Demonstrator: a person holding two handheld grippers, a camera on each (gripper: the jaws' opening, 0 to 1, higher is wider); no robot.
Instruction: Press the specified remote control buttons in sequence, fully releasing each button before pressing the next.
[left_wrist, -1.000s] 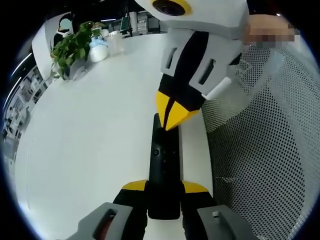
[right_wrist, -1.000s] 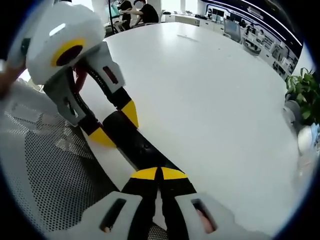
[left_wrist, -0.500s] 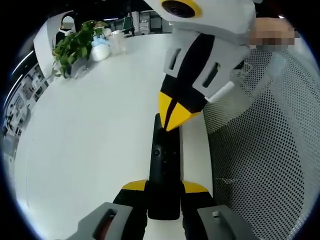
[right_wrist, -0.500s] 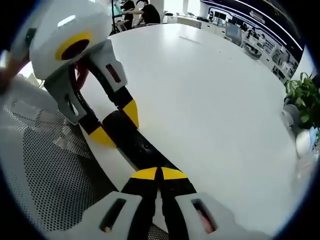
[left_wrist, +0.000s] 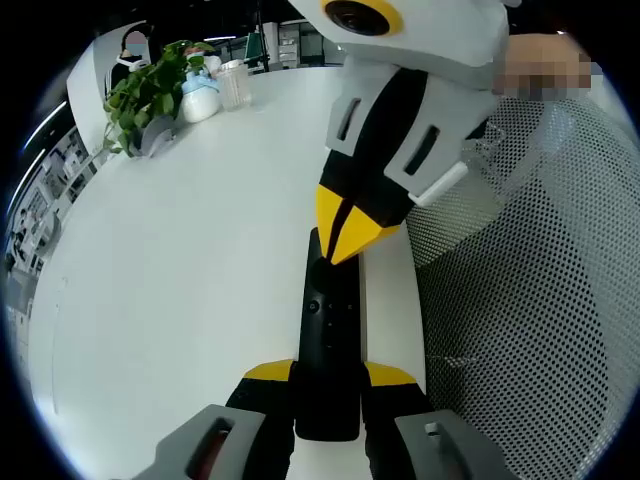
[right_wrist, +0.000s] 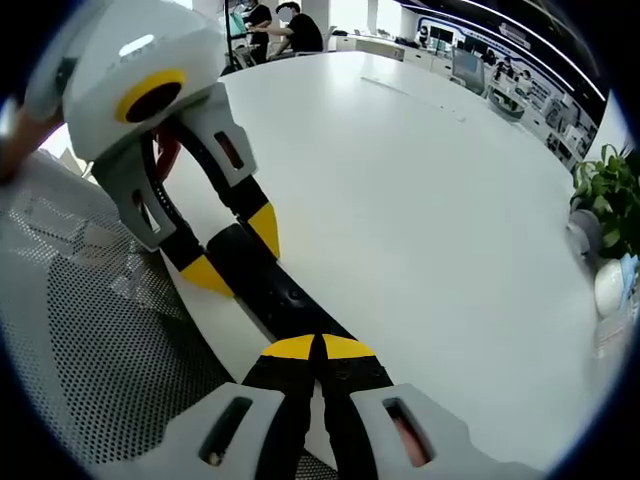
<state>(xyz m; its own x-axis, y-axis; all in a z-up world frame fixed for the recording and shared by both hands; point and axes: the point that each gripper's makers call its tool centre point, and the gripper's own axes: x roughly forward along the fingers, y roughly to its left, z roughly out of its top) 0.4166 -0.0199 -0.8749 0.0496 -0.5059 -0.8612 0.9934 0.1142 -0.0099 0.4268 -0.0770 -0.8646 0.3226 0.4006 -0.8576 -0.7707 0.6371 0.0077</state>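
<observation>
Broad white desk (left_wrist: 180, 260), black remote control (left_wrist: 328, 335) lying flat along its near edge, potted green plant (left_wrist: 150, 90) at the far corner, white rounded object (left_wrist: 198, 100) and clear cup (left_wrist: 233, 85) just beside the plant

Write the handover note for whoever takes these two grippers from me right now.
Left gripper: shut on the black remote, clamping its near end and holding it along the edge of the white table.
Right gripper: jaws closed together, yellow tips down on the far part of the remote, apparently pressing a button there.
Potted plant and cups sit at the table's far end; a mesh chair is beside the edge.
Done: cannot tell which presses are finished.
Left: lift off fully, then make the next press.
</observation>
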